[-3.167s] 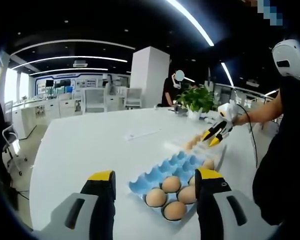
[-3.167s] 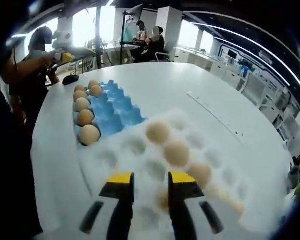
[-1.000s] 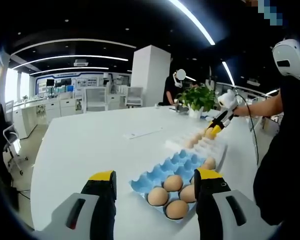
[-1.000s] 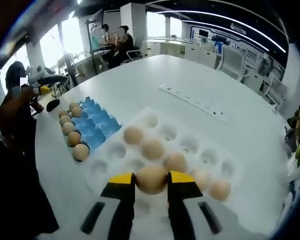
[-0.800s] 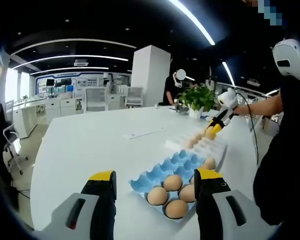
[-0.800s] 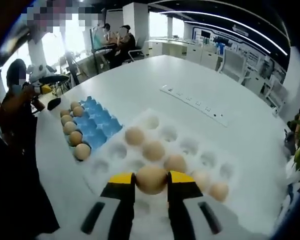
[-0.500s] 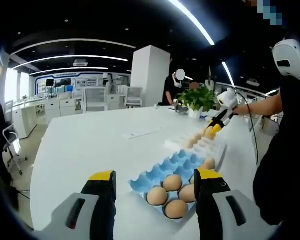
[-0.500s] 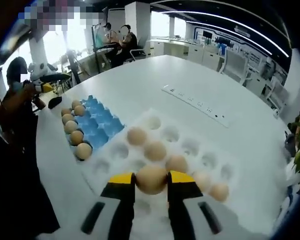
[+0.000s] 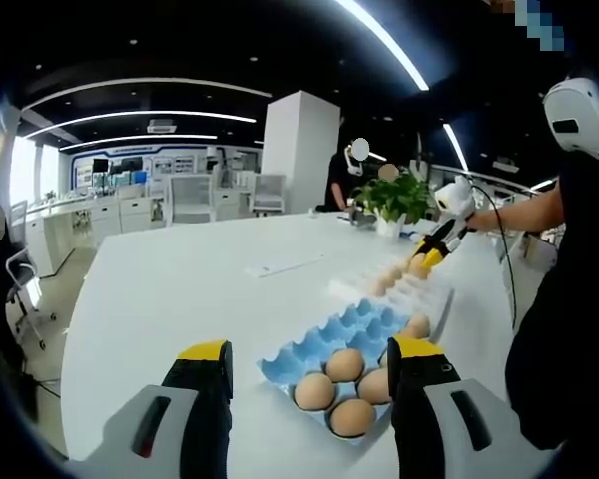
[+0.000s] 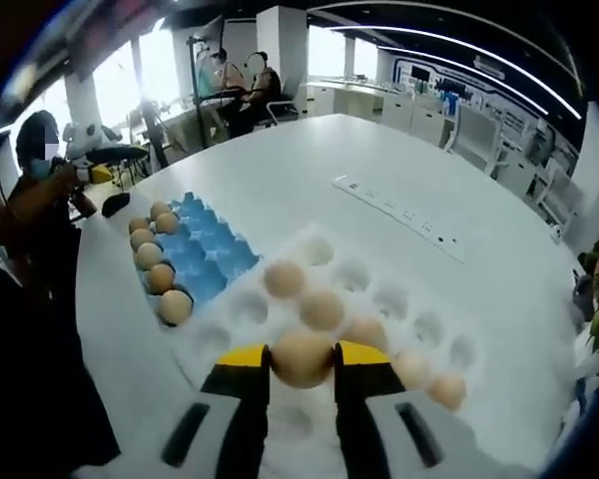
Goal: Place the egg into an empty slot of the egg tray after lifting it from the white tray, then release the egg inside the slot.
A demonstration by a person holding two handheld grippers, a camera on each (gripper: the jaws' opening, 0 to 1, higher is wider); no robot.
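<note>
Egg pinched between right gripper fingers, low centre of frame, lifted above white tray. Blue egg tray up and left, open slots along its right side. Left gripper fingers spread, holding nothing, over desk.

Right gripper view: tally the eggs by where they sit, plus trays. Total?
Tan eggs in the white moulded tray: 5
Tan egg clamped in the right gripper: 1
Tan eggs in the blue egg tray: 6, small at the far end
Trays: 2
Total: 12 eggs, 2 trays
</note>
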